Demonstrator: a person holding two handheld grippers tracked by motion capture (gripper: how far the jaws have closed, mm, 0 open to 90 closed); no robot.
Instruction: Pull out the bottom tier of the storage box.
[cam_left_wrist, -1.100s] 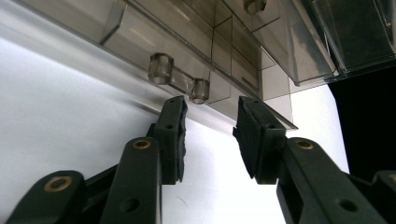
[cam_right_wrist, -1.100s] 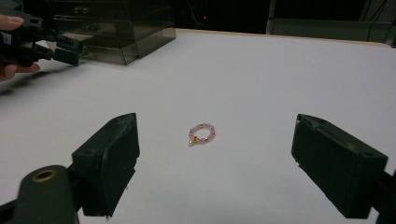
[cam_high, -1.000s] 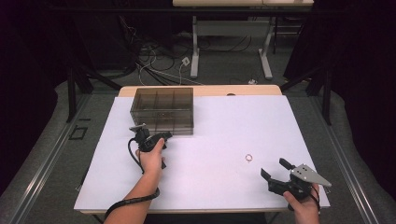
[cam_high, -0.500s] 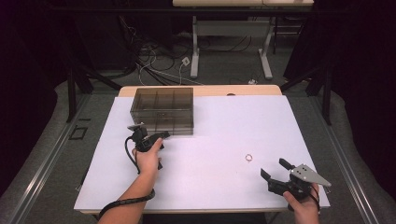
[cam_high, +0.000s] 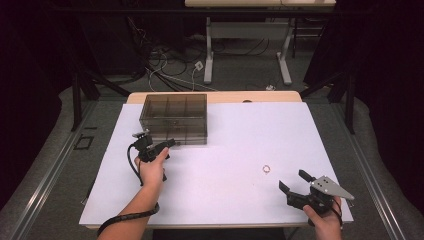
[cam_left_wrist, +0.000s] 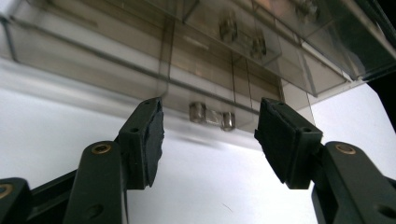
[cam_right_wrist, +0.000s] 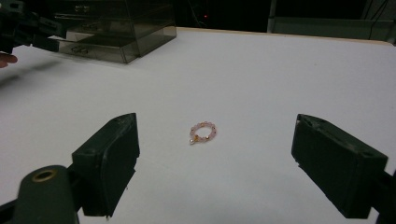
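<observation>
My left claw (cam_high: 167, 144) sits at the front of the box (cam_high: 174, 119), which stands near the desk's (cam_high: 240, 200) far left corner. Its jaws have just been opening and now stand spread with nothing pinched. In the left gripper view the drawer handle (cam_left_wrist: 212, 116) lies between and a little beyond the pads (cam_left_wrist: 150, 140), untouched. My right claw (cam_high: 295, 187) waits near the desk's near right corner, spread wide and holding nothing, aimed at the ring (cam_high: 267, 169). The ring lies on the bare desk right of the middle, well apart from the box; in the right gripper view it lies (cam_right_wrist: 202, 132) ahead of the jaws and centred between them.

As I judge it, the step in hand is getting the low drawer open, so the ring has somewhere to go. To do that well I would:

- bring the left claw forward until the handle sits squarely between the pads, not at their tips;
- keep the jaws level with the handle, since the bar is small and clear and easy to slip past;
- close firmly, then pull straight towards the near edge, so the drawer does not jam askew;
- watch that the whole box does not slide along with the drawer; it looks light.

The right claw should stay lined up over the ring, ready to come down.
</observation>
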